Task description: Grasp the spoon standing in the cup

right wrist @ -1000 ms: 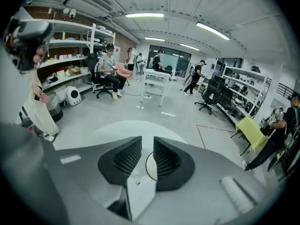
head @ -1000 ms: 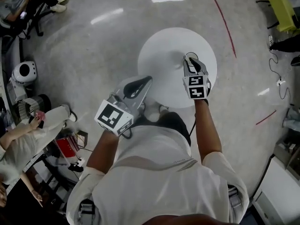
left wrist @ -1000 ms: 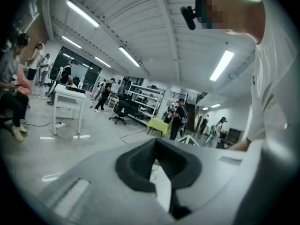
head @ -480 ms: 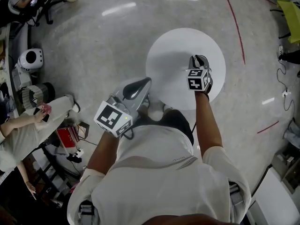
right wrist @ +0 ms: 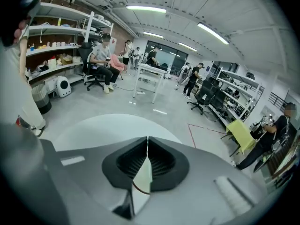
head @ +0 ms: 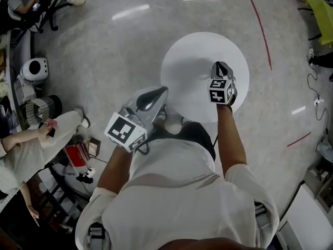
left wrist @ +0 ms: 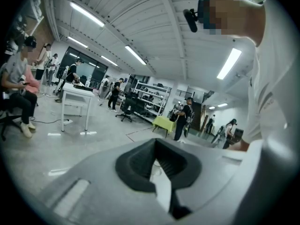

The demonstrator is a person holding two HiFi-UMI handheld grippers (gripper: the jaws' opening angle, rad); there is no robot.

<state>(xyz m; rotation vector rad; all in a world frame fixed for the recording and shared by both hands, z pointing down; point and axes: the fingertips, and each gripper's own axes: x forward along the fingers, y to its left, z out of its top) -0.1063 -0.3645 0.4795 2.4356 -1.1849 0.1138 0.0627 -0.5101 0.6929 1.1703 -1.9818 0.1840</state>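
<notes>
No cup or spoon shows in any view. The round white table (head: 192, 56) looks bare in the head view, and its top (right wrist: 96, 125) also shows in the right gripper view. My right gripper (head: 219, 65) hangs over the table's right part, its jaws shut with nothing between them (right wrist: 147, 138). My left gripper (head: 162, 90) is held near the table's near-left edge, pointing out across the room. Its jaws (left wrist: 155, 140) meet at the tips and hold nothing.
A seated person (head: 23, 155) and a small white round machine (head: 32, 69) are at the left. A red box (head: 78, 158) stands on the floor beside them. A red line (head: 260, 25) curves across the floor right of the table. A yellow table (head: 321, 9) stands far right.
My right gripper has shifted a little farther out over the table and tilted, so its marker cube looks smaller. The left gripper has stayed where it was.
</notes>
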